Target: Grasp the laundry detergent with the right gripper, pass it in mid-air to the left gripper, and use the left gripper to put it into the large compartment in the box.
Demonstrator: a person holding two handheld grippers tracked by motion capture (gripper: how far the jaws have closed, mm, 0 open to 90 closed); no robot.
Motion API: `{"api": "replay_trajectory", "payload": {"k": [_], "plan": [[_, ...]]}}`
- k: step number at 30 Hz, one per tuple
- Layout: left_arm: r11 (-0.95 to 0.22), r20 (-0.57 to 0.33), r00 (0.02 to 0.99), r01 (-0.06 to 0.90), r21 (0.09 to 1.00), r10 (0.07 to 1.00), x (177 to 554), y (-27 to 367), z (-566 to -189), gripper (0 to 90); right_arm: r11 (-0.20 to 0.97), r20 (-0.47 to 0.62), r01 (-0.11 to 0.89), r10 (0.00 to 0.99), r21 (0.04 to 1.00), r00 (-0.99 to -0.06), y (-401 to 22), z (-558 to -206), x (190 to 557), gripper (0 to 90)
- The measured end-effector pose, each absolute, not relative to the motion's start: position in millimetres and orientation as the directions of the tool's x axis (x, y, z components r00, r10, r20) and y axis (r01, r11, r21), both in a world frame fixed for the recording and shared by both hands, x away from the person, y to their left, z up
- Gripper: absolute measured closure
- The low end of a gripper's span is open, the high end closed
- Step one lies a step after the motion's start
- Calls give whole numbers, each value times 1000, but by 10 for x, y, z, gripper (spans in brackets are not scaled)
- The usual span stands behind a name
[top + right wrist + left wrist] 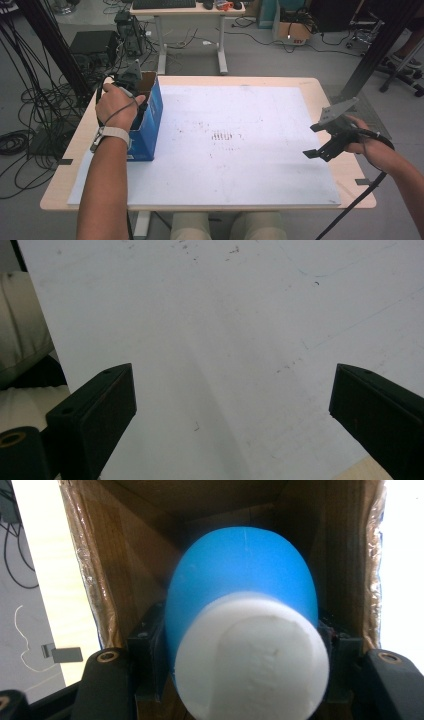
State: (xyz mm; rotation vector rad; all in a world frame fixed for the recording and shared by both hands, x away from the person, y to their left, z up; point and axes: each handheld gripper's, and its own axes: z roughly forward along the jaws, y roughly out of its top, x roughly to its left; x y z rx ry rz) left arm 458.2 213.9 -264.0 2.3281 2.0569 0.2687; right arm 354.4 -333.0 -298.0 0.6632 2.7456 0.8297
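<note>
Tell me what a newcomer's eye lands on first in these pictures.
First, the blue bottle with a white cap, clamped in the left hand-held gripper inside the blue cardboard box at the table's left edge. Next, the right hand-held gripper, jaws wide, over the bare white board at the right.

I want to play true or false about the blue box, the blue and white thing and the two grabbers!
1. The left gripper is shut on a blue and white bottle. True.
2. The bottle is lying on the white board. False: it is inside the cardboard-lined blue box, held between the jaws.
3. The right gripper holds a cup. False: its jaws stand wide apart with nothing between them, over the white board.
4. The blue box stands at the left edge of the board. True.
5. The bottle's cap is red. False: it is white.
</note>
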Motion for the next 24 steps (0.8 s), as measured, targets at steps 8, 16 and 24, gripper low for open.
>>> {"api": "replay_trajectory", "payload": {"k": [8,16,24], "plan": [[-127,109,113,983,135,988,4574,2142,-2638,374,737,-56,362,475,570,-878,-3329,-2979,3540,49],[-127,106,113,983,134,988,4571,2144,-2638,374,742,-61,350,464,571,-884,-3327,-2978,3539,49],[-127,101,115,984,127,988,4570,2148,-2631,372,746,-63,343,457,571,-887,-3314,-2981,3548,49]]}}
